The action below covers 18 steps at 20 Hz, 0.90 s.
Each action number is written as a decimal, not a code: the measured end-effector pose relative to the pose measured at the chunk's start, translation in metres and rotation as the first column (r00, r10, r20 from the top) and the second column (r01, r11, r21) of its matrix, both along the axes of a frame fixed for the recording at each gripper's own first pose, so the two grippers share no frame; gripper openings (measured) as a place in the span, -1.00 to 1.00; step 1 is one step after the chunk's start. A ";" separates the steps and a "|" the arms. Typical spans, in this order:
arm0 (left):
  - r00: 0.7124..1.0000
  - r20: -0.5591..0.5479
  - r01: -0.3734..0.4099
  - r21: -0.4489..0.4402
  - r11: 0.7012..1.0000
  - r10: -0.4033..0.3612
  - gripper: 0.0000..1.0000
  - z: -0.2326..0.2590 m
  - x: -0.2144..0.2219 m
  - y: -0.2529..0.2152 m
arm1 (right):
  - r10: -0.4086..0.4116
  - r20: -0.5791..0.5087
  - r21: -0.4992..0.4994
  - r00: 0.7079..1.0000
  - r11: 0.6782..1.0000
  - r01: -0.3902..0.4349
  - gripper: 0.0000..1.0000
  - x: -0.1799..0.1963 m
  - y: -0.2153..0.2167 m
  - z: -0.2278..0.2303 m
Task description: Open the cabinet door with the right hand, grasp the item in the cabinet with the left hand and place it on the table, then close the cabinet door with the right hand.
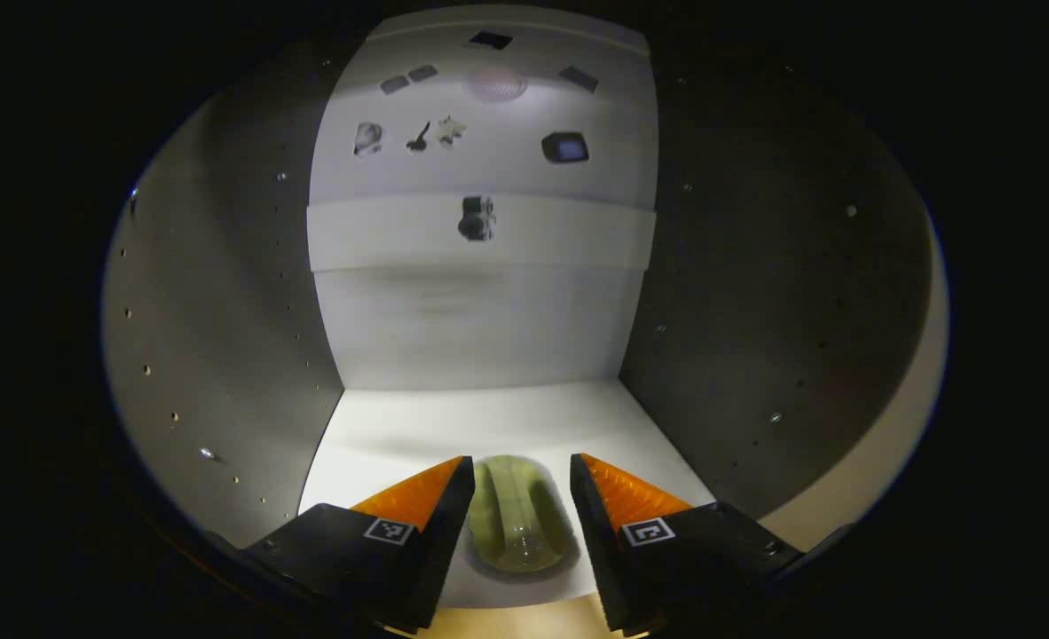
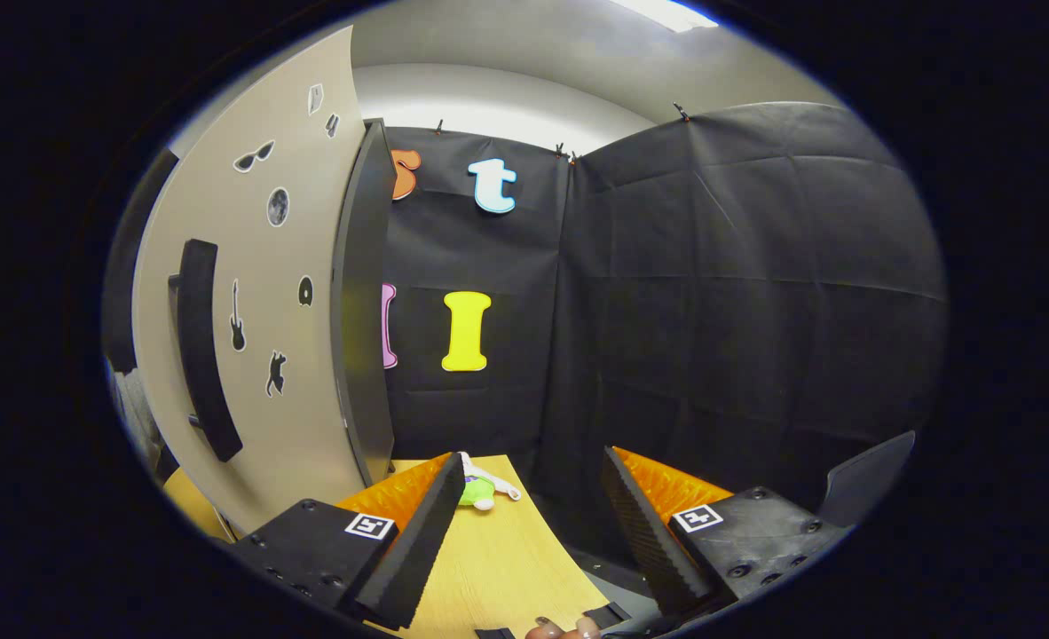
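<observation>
In the left gripper view, the left gripper [image 1: 522,497] reaches into the cabinet [image 1: 223,337], its 2 fingers apart with a pale green item [image 1: 516,515] lying between them on the white shelf [image 1: 489,417], grey side walls rising on both sides. In the right gripper view, the right gripper [image 2: 533,524] hangs spread over the yellow wooden worktop [image 2: 498,568], the open cabinet door [image 2: 258,355] with its dark handle [image 2: 201,346] to its left and a small green toy [image 2: 480,488] ahead.

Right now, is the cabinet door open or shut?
Open. The beige cabinet door with the black handle stands swung out, and the left tongs reach inside around a clear greenish bottle.
</observation>
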<state>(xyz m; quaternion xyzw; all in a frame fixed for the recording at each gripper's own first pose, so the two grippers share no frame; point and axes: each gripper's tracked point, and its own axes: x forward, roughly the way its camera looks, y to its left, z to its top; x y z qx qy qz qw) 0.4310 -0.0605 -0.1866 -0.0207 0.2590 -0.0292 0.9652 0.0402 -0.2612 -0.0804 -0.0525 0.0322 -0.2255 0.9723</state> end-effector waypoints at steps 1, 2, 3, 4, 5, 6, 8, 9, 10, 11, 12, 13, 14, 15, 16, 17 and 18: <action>1.000 -0.019 -0.009 -0.002 1.000 0.009 0.36 -0.006 0.000 0.002 | 0.003 0.004 0.003 1.000 1.000 -0.003 0.96 0.004 -0.001 -0.001; 0.999 -0.037 -0.012 -0.008 1.000 0.011 0.29 -0.011 -0.001 0.003 | 0.005 0.009 0.010 1.000 1.000 -0.005 0.97 0.008 -0.002 -0.002; 0.999 -0.051 -0.018 -0.012 1.000 0.017 0.20 -0.015 0.000 0.005 | 0.004 0.015 0.020 1.000 1.000 -0.004 0.94 0.014 -0.005 -0.003; 0.998 -0.064 -0.026 -0.016 1.000 0.024 0.01 -0.020 0.000 0.007 | 0.000 0.017 0.030 1.000 1.000 -0.001 0.94 0.018 -0.009 -0.005; 0.997 -0.079 -0.030 -0.022 0.999 0.028 -0.07 -0.023 0.000 0.007 | -0.012 0.017 0.034 1.000 0.999 0.011 0.94 0.023 -0.014 -0.007; 0.995 -0.093 -0.036 -0.027 0.999 0.034 -0.07 -0.028 -0.001 0.008 | -0.021 0.023 0.037 1.000 0.999 0.020 0.95 0.030 -0.021 -0.007; 0.995 -0.092 -0.040 -0.011 0.999 0.039 -0.23 -0.029 0.003 0.012 | -0.040 0.029 0.033 0.999 0.999 0.039 0.95 0.040 -0.030 -0.007; 0.995 -0.085 -0.045 0.010 0.999 0.045 -0.27 -0.028 0.005 0.015 | -0.048 0.030 0.028 0.998 0.998 0.047 0.95 0.043 -0.034 -0.006; 0.995 -0.087 -0.044 0.034 0.998 0.047 -0.41 -0.028 0.006 0.016 | -0.054 0.030 0.023 0.998 0.998 0.053 0.95 0.045 -0.035 -0.007; 0.995 -0.092 -0.039 0.058 0.998 0.044 -0.48 -0.028 0.007 0.016 | -0.056 0.029 0.019 0.998 0.998 0.056 0.95 0.043 -0.034 -0.007; 0.995 -0.092 -0.038 0.077 0.996 0.045 -0.52 -0.028 0.008 0.015 | -0.057 0.027 0.020 0.998 0.998 0.056 0.95 0.043 -0.034 -0.007; 0.995 -0.088 -0.042 0.086 0.995 0.050 -0.54 -0.027 0.009 0.015 | -0.057 0.024 0.020 0.998 0.998 0.057 0.95 0.042 -0.033 -0.008; 0.994 -0.085 -0.054 0.084 0.995 0.062 -0.57 -0.027 0.009 0.014 | -0.058 0.024 0.016 0.998 0.998 0.057 0.95 0.039 -0.034 -0.009; 0.994 -0.084 -0.068 0.078 0.995 0.075 -0.58 -0.028 0.008 0.014 | -0.058 0.023 0.015 0.998 0.998 0.058 0.95 0.037 -0.035 -0.009; 0.993 -0.084 -0.082 0.070 0.994 0.087 -0.60 -0.027 0.006 0.014 | -0.056 0.024 0.017 0.998 0.998 0.056 0.95 0.036 -0.035 -0.008; 0.992 -0.085 -0.092 0.062 0.994 0.097 -0.60 -0.026 0.003 0.013 | -0.055 0.027 0.019 0.998 0.998 0.054 0.95 0.036 -0.034 -0.008; 0.991 -0.085 -0.099 0.051 0.994 0.103 -0.60 -0.025 -0.001 0.012 | -0.050 0.033 0.022 0.998 0.999 0.049 0.95 0.035 -0.032 -0.007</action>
